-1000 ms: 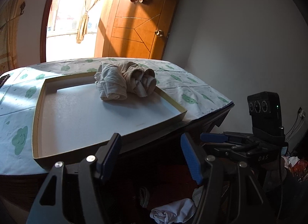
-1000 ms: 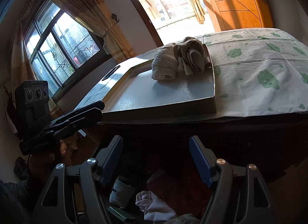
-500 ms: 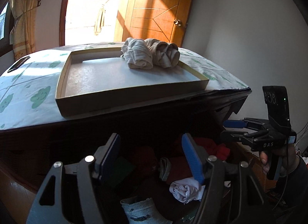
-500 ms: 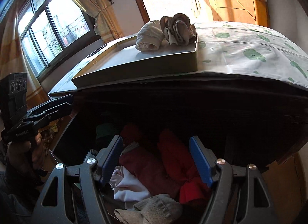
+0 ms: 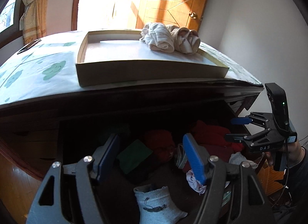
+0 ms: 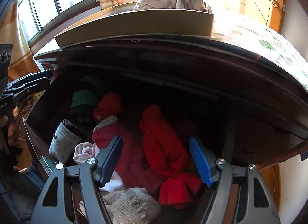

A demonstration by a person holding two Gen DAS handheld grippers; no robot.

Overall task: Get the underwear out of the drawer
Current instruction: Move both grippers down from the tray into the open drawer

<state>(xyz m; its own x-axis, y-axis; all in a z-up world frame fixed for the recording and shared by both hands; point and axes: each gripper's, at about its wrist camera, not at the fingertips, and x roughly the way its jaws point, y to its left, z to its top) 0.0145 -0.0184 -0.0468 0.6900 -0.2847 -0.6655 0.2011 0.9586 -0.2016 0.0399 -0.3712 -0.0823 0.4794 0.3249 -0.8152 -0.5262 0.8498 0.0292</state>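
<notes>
Drawer [image 6: 250, 131] open, rolled garments inside; left gripper [image 5: 152, 158] just widened, right gripper [image 6: 156, 160] apart over red roll [image 6: 165, 146], both empty, poised to pick.

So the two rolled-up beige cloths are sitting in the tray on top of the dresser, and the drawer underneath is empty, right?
Not quite. The two beige cloths do sit in the tray on top, but the open drawer is not empty: the right wrist view shows it full of rolled clothes, among them a red roll and a green one.
</notes>
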